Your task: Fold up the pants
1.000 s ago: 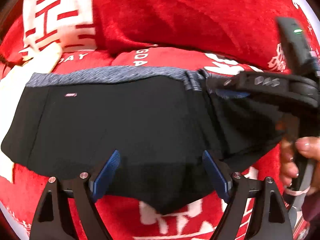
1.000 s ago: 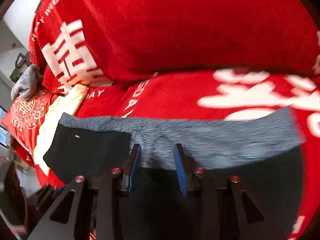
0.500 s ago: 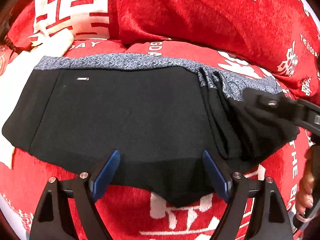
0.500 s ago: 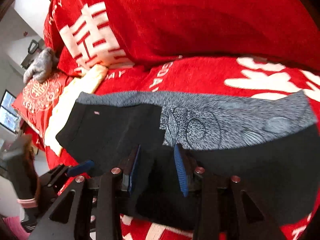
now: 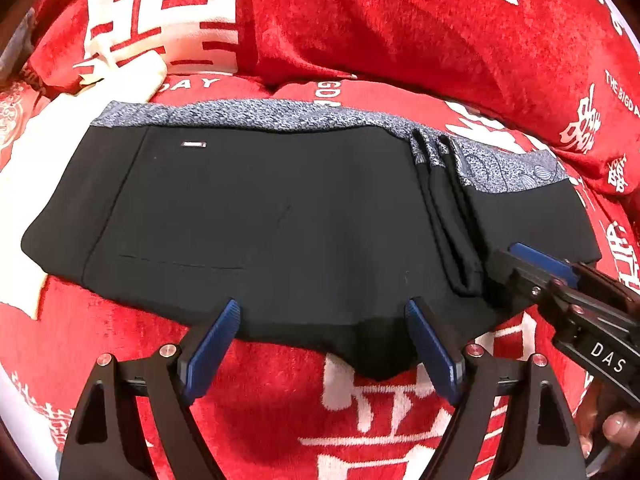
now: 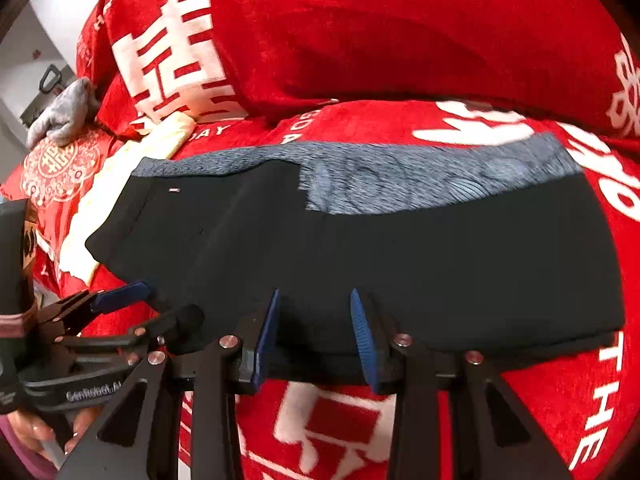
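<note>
Black pants (image 5: pixel 260 220) with a grey patterned waistband (image 5: pixel 248 114) lie flat on a red blanket, a folded ridge (image 5: pixel 448 220) on their right part. My left gripper (image 5: pixel 324 344) is open and empty at the pants' near hem. My right gripper (image 6: pixel 314 336) is partly open over the near hem of the pants (image 6: pixel 400 256), nothing clearly between its pads. In the left wrist view the right gripper (image 5: pixel 536 264) rests at the pants' right edge. In the right wrist view the left gripper (image 6: pixel 120 296) is at the lower left.
The red blanket (image 5: pixel 400 408) with white characters covers the surface. A red cushion (image 5: pixel 400 20) rises behind the pants. A cream cloth (image 5: pixel 60 120) lies at the left. A grey soft item (image 6: pixel 64 114) sits at the far left.
My right gripper has laid the lifted right part of the pants down flat and drawn back to the near hem. My left gripper has stayed open, pulling back slightly.
</note>
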